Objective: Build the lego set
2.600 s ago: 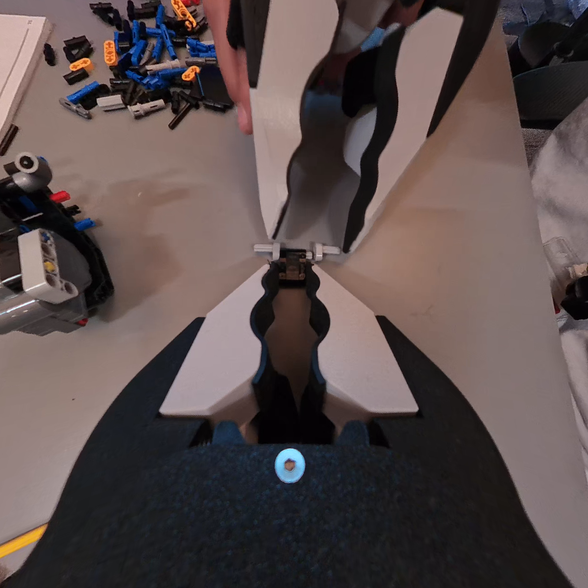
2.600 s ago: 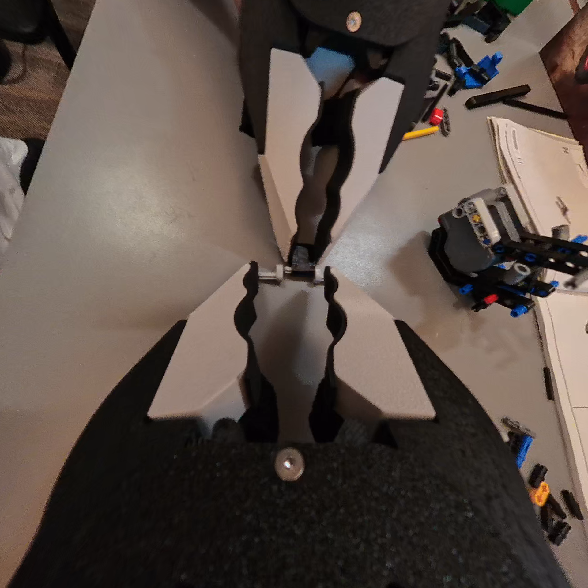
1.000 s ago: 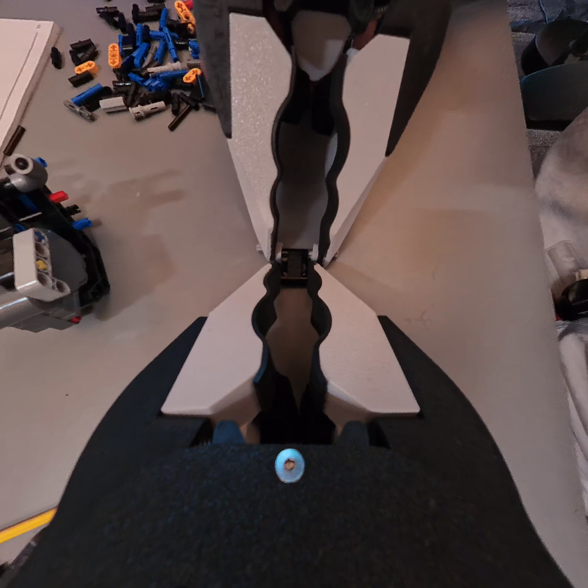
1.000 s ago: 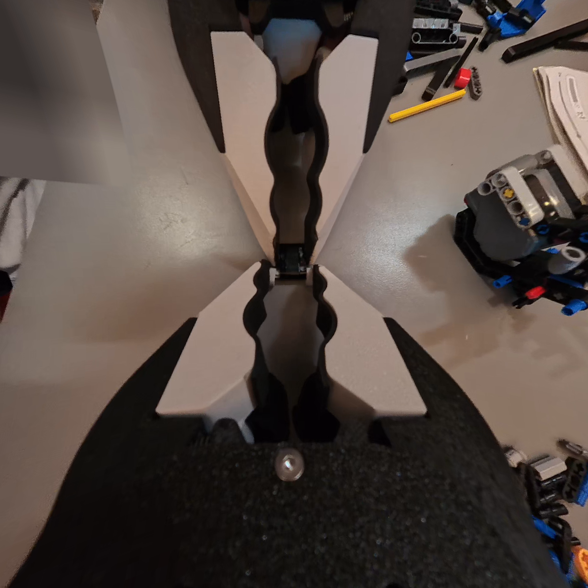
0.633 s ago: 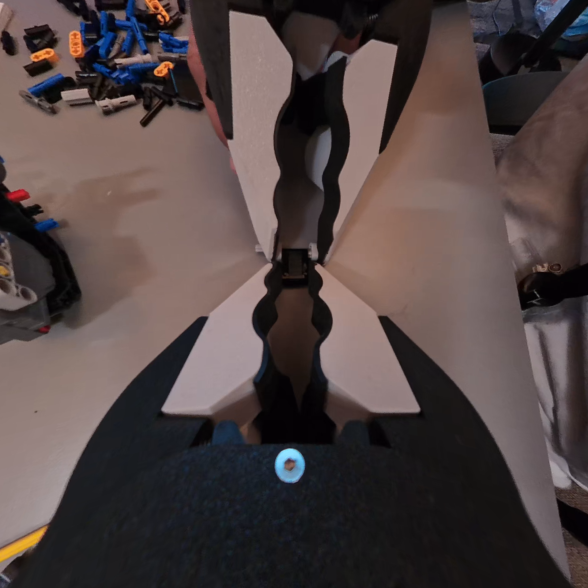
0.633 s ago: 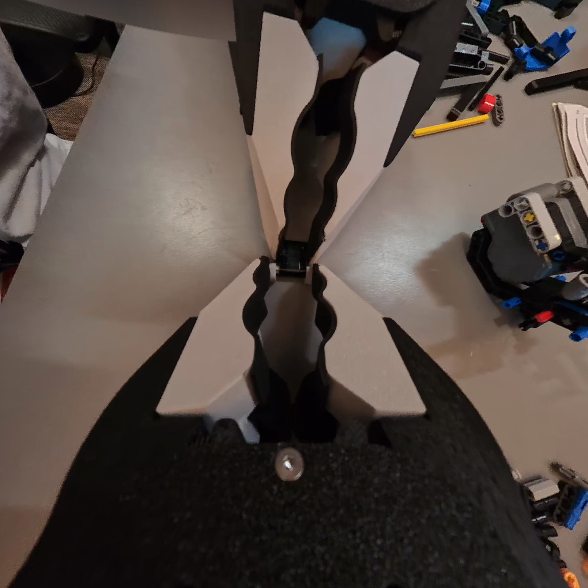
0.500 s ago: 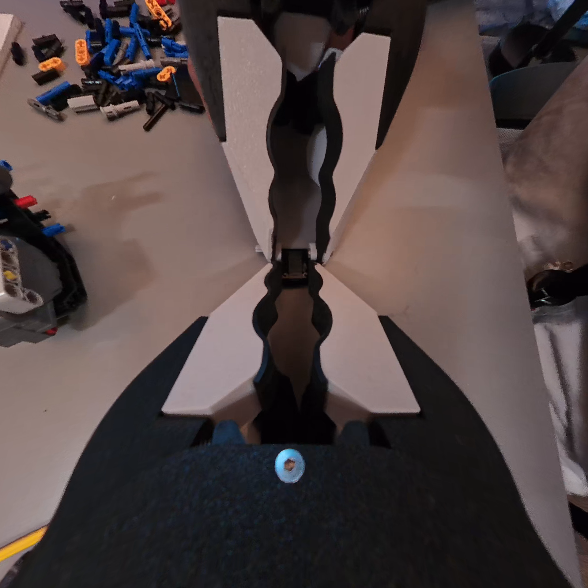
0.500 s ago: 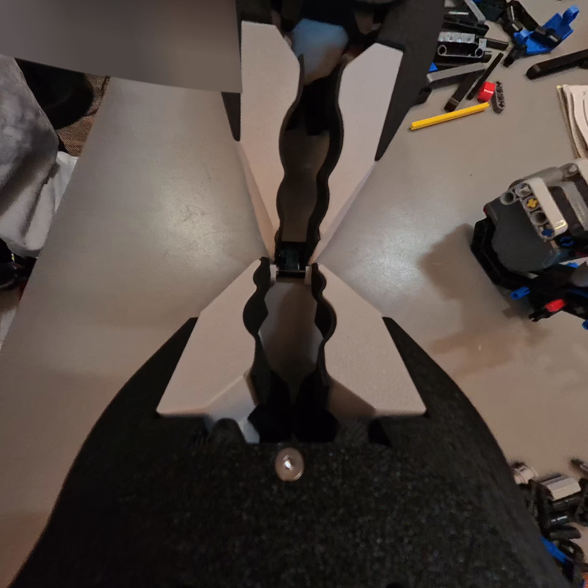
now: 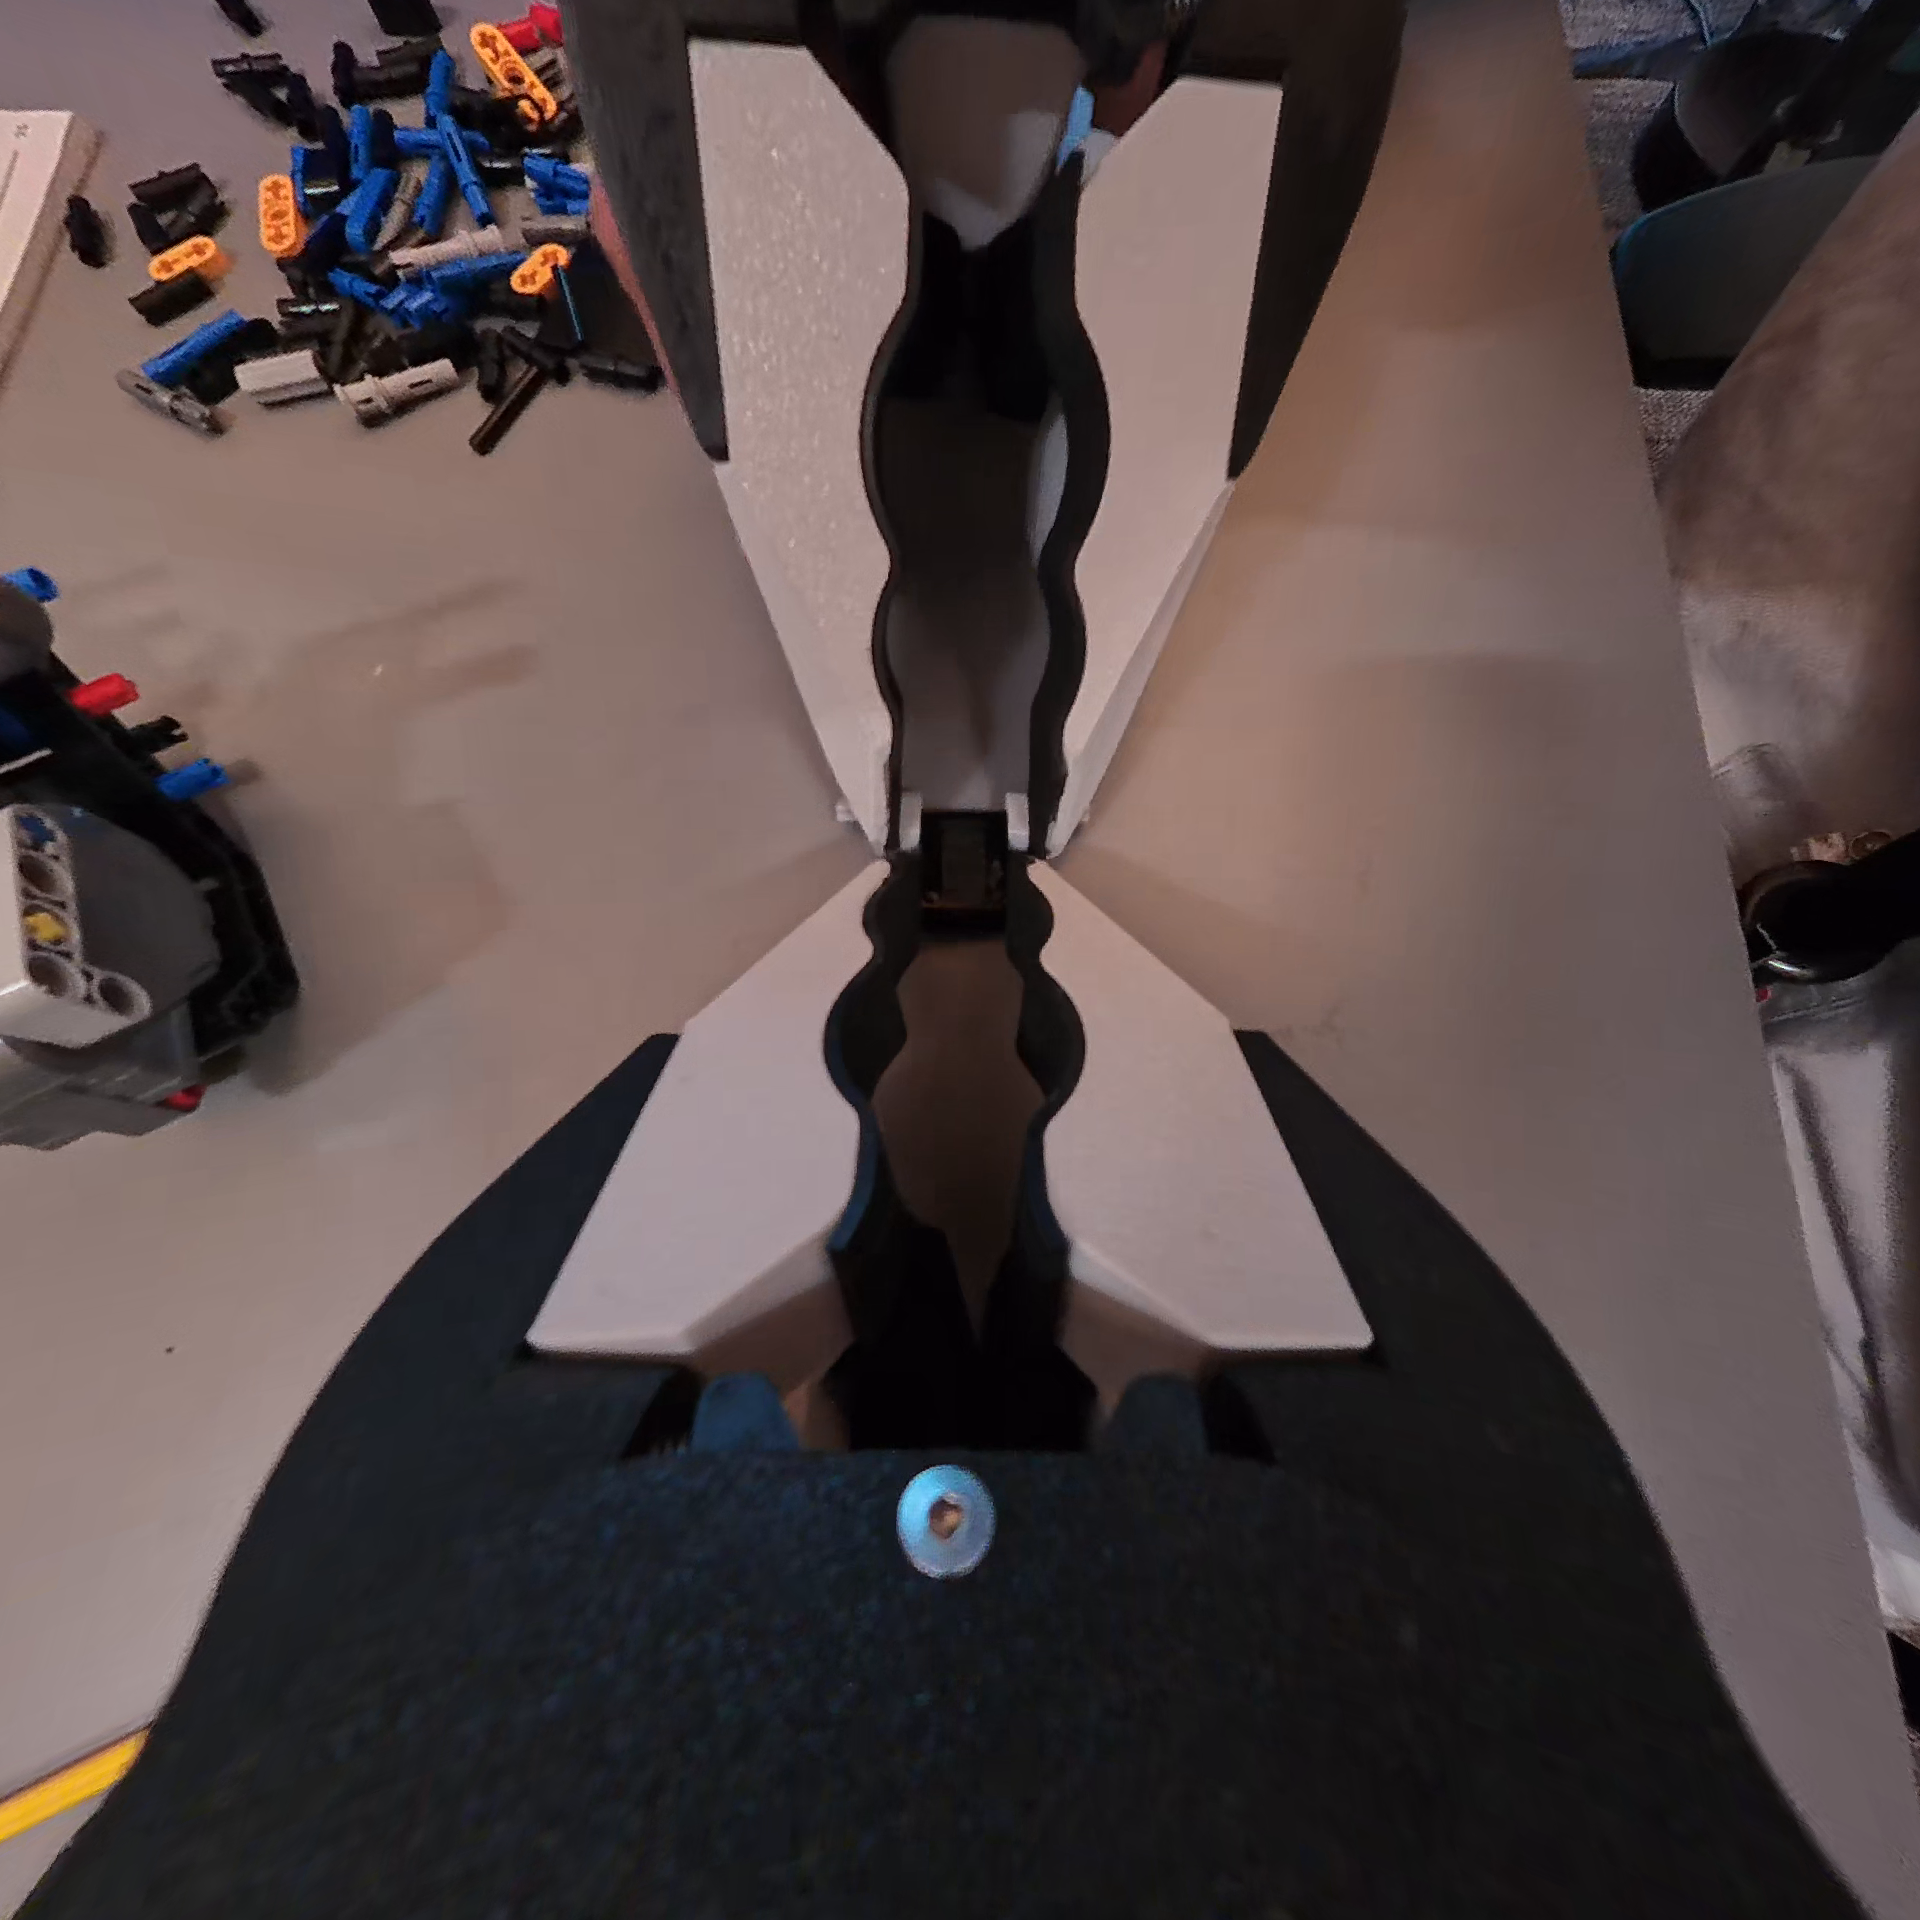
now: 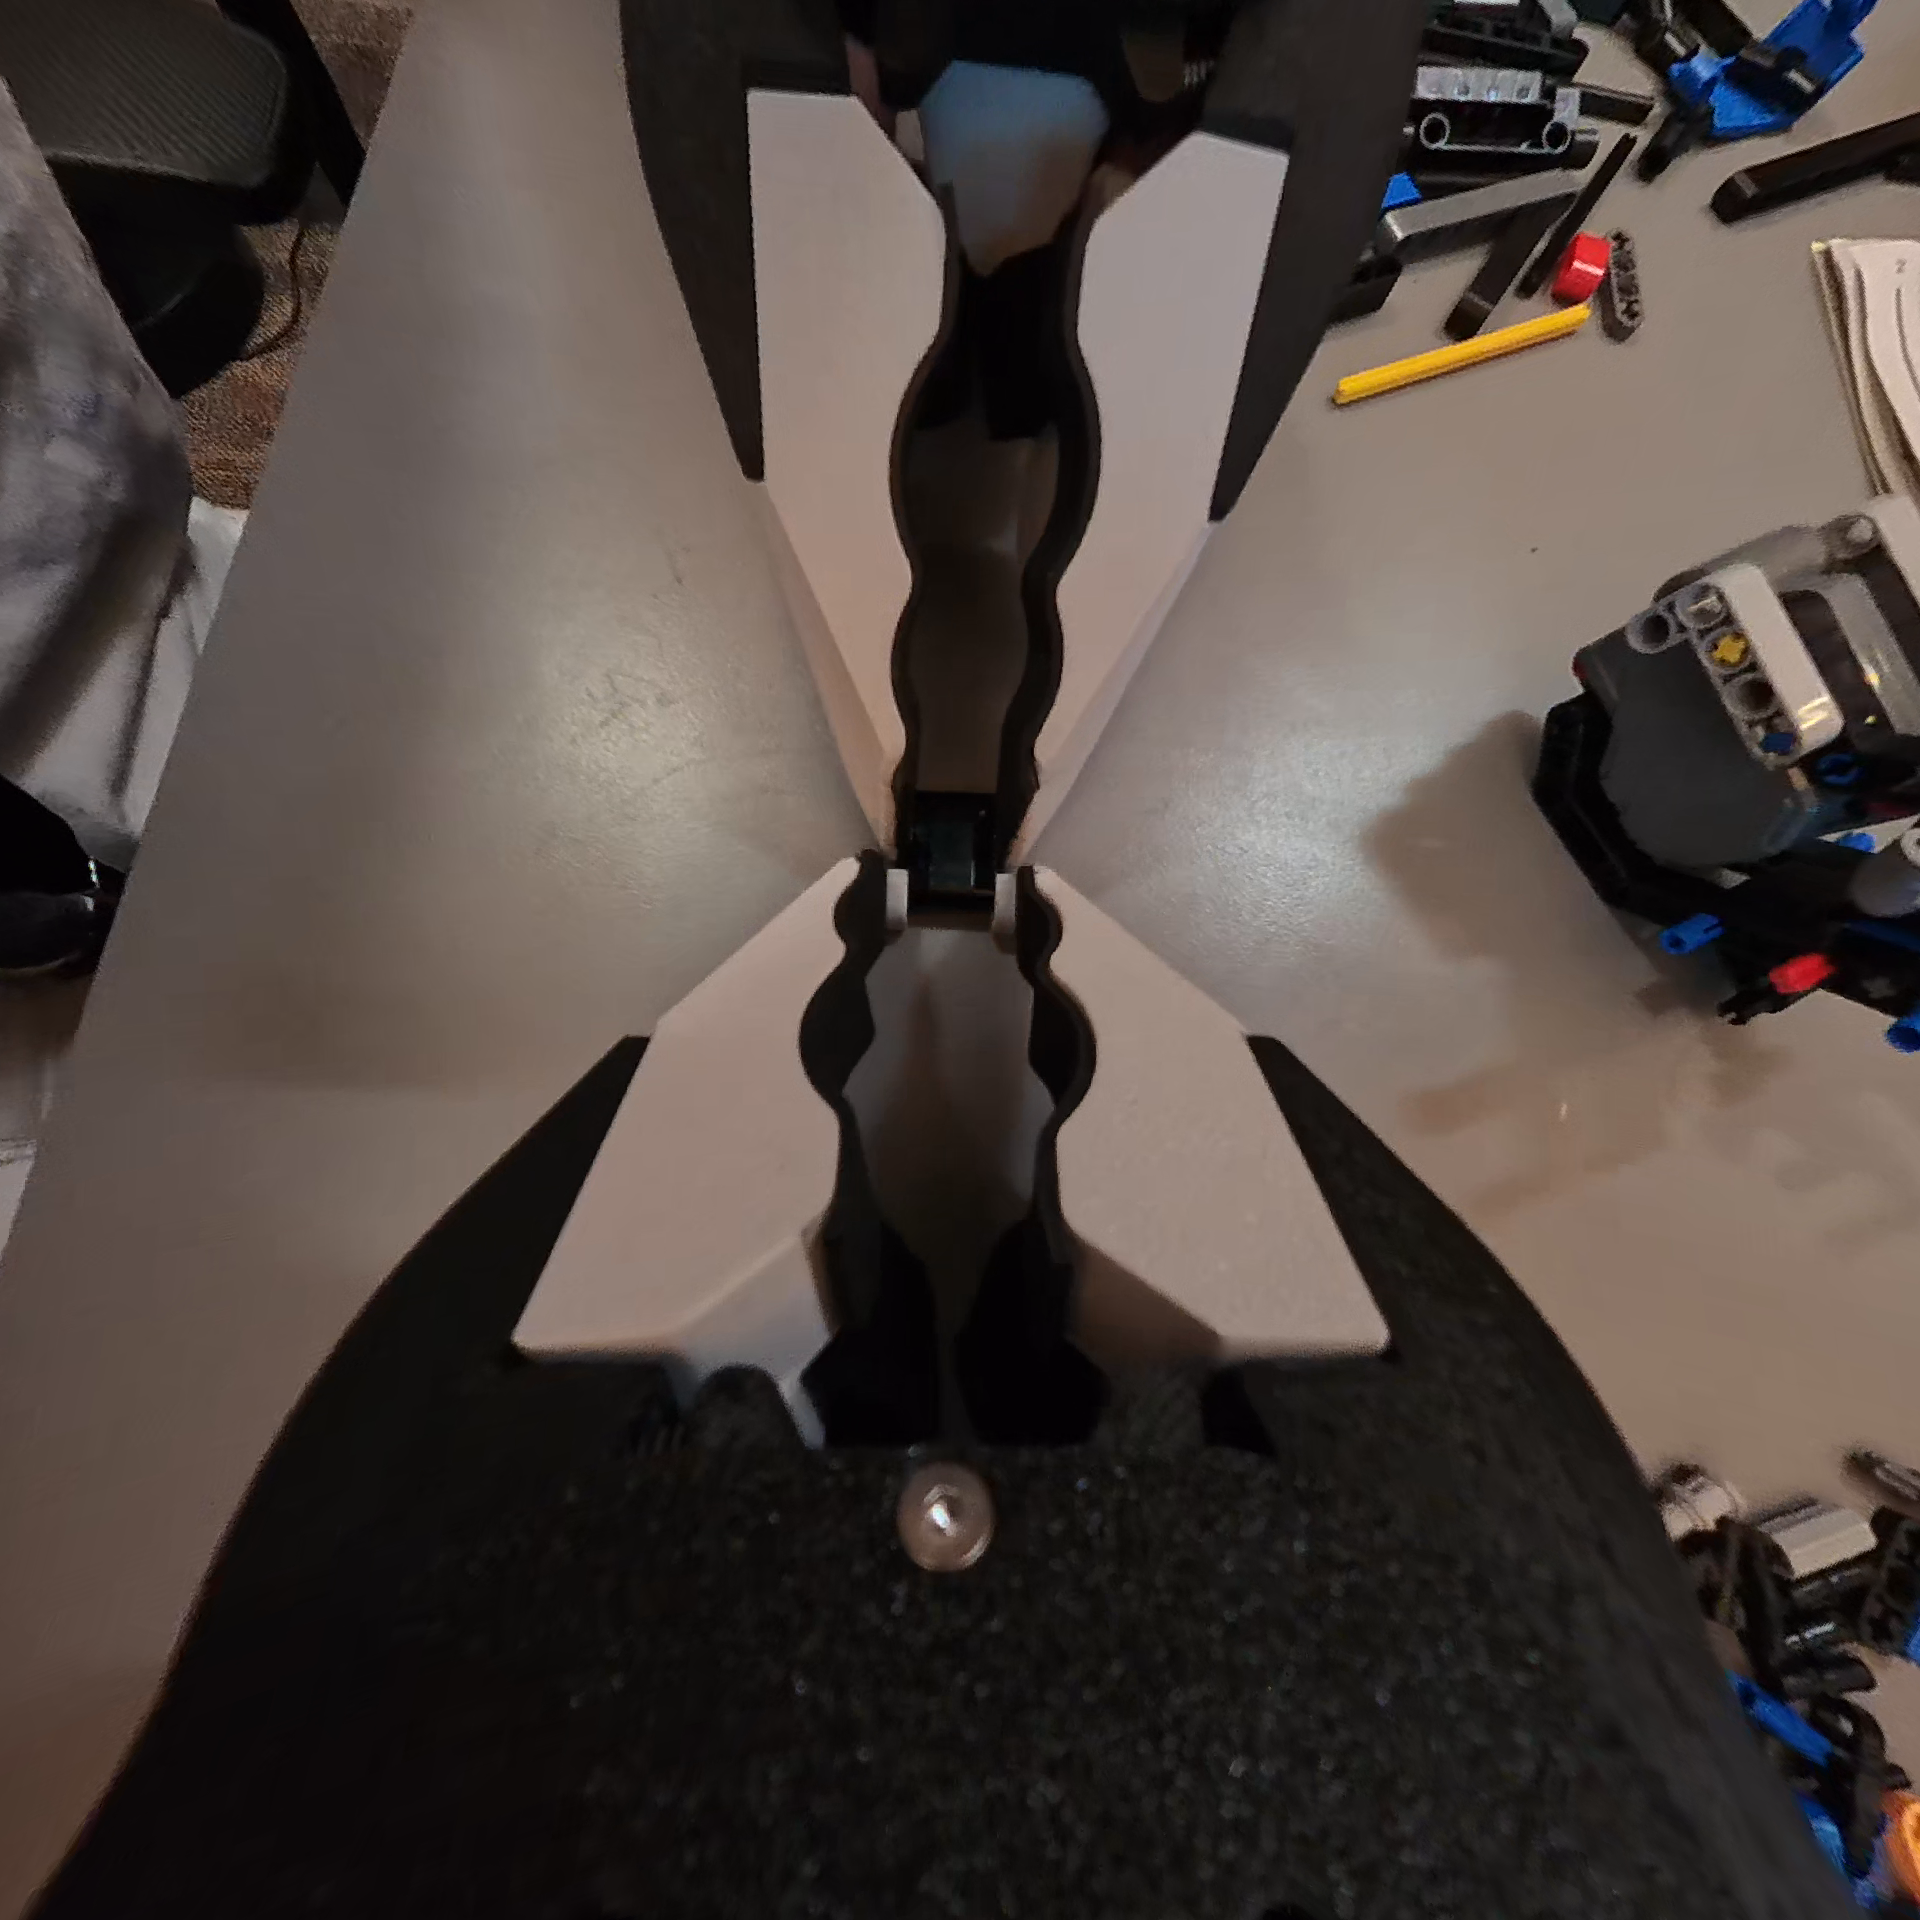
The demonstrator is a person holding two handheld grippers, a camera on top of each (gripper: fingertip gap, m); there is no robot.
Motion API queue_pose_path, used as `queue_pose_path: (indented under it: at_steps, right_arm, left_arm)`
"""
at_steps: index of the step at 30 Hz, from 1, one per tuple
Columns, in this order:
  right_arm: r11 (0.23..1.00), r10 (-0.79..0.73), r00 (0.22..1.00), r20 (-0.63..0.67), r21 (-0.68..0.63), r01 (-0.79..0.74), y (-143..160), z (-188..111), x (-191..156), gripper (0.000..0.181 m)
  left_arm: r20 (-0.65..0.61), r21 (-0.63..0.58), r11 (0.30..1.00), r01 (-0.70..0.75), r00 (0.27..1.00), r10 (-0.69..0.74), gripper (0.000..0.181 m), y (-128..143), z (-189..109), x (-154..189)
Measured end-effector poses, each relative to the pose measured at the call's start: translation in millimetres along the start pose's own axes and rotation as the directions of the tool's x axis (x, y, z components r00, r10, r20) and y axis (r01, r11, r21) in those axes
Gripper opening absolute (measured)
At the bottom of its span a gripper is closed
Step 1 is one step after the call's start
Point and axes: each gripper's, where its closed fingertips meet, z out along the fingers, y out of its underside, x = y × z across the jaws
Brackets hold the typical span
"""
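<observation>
Grey tabletop (image 9: 436, 644), and the pins are going in!
Above it the black connector (image 9: 961, 868) sits pinched in the left gripper (image 9: 961, 904); the right gripper (image 10: 951, 899) fingers now squeeze both light-grey pins (image 10: 896, 902), no longer sticking out, nearly flush — likely seated.

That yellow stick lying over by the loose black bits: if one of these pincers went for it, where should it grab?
Grip the yellow stick near its middle, coming from above with the fingers closing across its narrow width. It lies flat on the table and slants, so the gripper should turn to match. Its lower end has clear table around it; the upper end sits close to black pieces, which would probably crowd the fingers.
</observation>
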Motion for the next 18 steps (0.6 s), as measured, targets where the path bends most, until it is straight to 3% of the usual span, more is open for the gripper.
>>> queue_pose_path:
  at_steps: [13, 17, 18]
  right_arm:
    - [1.0, 0.001, 1.0, -0.002, -0.03, -0.001, 2, 0, 0, 0.024]
    - [0.99, 0.127, 0.99, -0.061, -0.045, -0.13, 1, 1, 12, 0.024]
    - [0.988, 0.14, 0.984, -0.11, -0.055, -0.147, 3, 0, 19, 0.024]
  left_arm:
    - [-0.031, -0.002, 1.0, 0.016, 0.999, -0.017, 0.015, 0, 0, 2]
    - [0.001, 0.013, 0.999, 0.043, 0.999, -0.043, 0.016, -1, -3, -10]
    - [0.005, 0.036, 0.999, 0.041, 0.999, -0.041, 0.025, -3, -7, -12]
